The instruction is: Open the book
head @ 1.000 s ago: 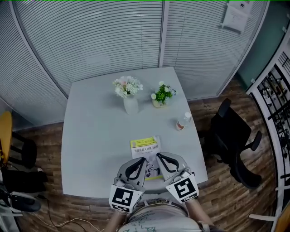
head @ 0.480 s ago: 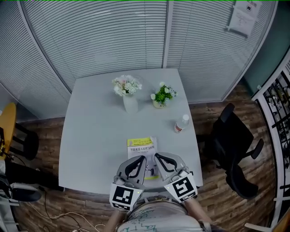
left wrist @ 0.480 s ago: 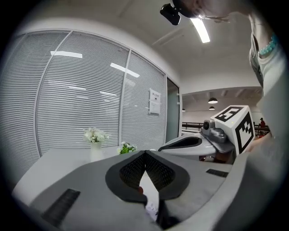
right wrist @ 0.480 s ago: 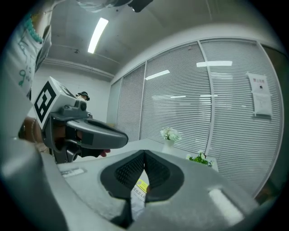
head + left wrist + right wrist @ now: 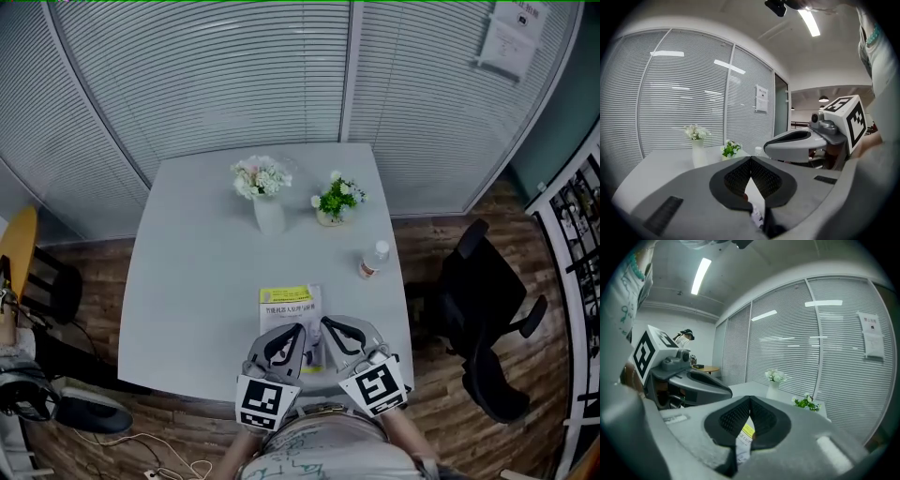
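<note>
Head view: book [image 5: 289, 302] is lying closed on the tabletop [image 5: 187, 281], by the near edge.
Left claw [image 5: 297, 330]: I am holding it pressed together, empty, over the book.
Right claw [image 5: 327, 324]: likewise together, empty.

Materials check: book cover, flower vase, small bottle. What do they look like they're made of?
Yellow-and-white book: paper cover with printed text; gloss can't be judged.
White flower vase: matte ceramic or frosted glass. It is pale and opaque, so I cannot tell which.
Small clear bottle: likely plastic, with a see-through body and white cap.
</note>
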The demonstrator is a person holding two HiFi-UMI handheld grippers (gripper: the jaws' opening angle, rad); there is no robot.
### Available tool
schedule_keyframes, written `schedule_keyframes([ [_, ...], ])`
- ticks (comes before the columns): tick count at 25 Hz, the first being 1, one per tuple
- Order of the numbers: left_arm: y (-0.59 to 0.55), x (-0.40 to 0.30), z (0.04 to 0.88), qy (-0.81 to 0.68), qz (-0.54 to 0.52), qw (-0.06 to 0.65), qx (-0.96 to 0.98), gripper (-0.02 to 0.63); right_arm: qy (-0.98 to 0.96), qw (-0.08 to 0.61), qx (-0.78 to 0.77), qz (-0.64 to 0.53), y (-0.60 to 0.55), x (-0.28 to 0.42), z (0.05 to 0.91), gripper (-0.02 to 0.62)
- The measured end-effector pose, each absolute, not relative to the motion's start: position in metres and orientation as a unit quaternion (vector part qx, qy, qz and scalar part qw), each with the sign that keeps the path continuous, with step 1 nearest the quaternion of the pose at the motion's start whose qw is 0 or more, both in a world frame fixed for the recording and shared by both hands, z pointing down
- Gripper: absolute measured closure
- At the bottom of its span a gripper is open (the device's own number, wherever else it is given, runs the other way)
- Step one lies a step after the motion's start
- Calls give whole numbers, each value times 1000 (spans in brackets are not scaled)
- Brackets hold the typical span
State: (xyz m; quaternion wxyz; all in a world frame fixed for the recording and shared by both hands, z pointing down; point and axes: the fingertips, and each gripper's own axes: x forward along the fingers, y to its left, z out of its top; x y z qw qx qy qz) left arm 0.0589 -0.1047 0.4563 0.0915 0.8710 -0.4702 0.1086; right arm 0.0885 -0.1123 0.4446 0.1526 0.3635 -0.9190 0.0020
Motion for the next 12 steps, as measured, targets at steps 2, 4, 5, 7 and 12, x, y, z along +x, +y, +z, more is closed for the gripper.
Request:
schedule_keyframes([
  [2, -107, 61, 464, -471, 119, 95, 869, 607, -919, 155, 362, 7, -114, 92, 446, 594],
  [4, -109, 64, 474, -471, 126, 102, 867, 607, -919, 158, 361, 11, -116, 95, 449, 594],
  [5, -109, 65, 479, -472, 129, 106, 866, 607, -919, 159, 362, 13, -116, 97, 450, 594],
  [7, -109, 67, 490, -474, 137, 113, 863, 607, -918, 161, 364, 15, -116, 101, 451, 594],
  [12, -108, 72, 524, -473, 166, 137, 854, 607, -913, 164, 374, 18, -116, 114, 454, 594],
])
